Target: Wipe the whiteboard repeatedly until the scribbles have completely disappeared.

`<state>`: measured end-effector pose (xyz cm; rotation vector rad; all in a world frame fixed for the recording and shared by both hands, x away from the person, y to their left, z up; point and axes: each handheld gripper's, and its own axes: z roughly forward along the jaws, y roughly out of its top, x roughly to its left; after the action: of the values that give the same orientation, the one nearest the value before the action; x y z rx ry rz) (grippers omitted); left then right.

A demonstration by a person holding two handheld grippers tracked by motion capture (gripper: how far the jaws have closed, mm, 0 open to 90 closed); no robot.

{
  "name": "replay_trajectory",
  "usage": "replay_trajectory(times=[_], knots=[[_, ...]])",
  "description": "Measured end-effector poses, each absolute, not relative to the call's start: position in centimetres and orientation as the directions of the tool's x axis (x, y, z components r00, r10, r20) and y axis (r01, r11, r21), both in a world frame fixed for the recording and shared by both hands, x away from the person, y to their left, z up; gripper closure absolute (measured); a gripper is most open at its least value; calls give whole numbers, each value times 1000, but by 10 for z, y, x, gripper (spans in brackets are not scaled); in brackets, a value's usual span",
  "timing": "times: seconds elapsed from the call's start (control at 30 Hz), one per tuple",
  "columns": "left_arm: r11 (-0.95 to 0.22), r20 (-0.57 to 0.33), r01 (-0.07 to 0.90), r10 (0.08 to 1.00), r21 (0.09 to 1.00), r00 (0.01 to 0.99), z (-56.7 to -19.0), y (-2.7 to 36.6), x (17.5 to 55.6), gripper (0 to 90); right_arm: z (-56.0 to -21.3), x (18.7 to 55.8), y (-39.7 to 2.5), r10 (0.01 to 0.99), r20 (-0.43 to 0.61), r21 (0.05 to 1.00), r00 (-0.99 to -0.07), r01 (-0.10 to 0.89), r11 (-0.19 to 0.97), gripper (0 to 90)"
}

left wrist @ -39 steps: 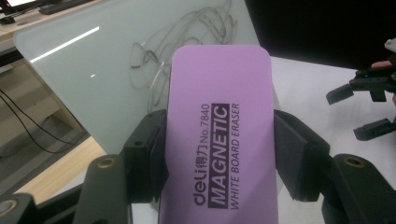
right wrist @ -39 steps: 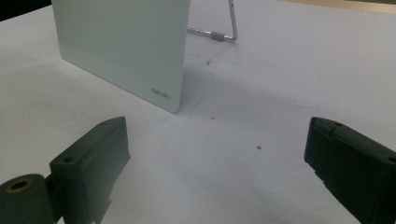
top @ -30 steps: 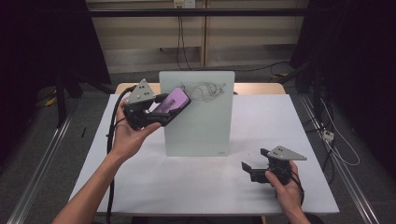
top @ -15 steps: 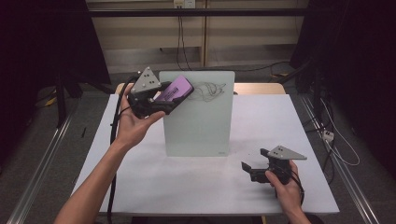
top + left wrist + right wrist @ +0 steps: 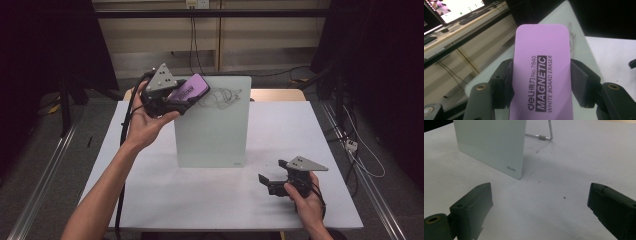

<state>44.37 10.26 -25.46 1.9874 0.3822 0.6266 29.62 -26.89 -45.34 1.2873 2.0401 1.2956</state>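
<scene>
Two hand-held grippers in use over a white surface (image 5: 210,200). Left hand-held gripper (image 5: 172,102) raised at the upper left corner of an upright glass whiteboard (image 5: 212,125), jaws clamped on a purple eraser (image 5: 187,90) from both long sides. Eraser seen close in the left gripper view (image 5: 541,72) — flat purple face toward the camera, black lettering "MAGNETIC WHITE BOARD ERASER" and "No.7840" along its length, rounded far end pointing toward the board's top edge. Contact between eraser and board not determinable from any view. Dark scribble (image 5: 220,97) present on the board near its top, just right of the eraser. Grey three-cornered plate on the left gripper tilted, black cable trailing down past the forearm.

Right hand-held gripper (image 5: 270,182) low on the surface near the front right, well apart from the board's lower right corner — jaws spread wide, nothing between them. Right gripper view: both black jaws at the frame's sides, bare white surface between, board's lower corner (image 5: 499,152) with a small brand mark ahead, metal wire stand (image 5: 546,135) behind the board. Small dark specks scattered on the surface near that corner.
</scene>
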Motion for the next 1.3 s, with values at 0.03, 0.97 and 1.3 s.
replay_trajectory(times=[0.03, 0.97, 1.3], knots=[[-475, 270, 6, 510, 880, 817, -255, 103, 444, 405, -454, 296, -269, 858, 140, 859, -495, 491, 143, 60], [-535, 332, -23, 489, 844, 807, -269, 92, 442, 409, -455, 297, -267, 848, 138, 854, -512, 495, 161, 60], [-551, 325, -17, 467, 834, 822, -287, 84, 436, 407, -455, 297, -266, 849, 141, 853, -510, 498, 157, 59]])
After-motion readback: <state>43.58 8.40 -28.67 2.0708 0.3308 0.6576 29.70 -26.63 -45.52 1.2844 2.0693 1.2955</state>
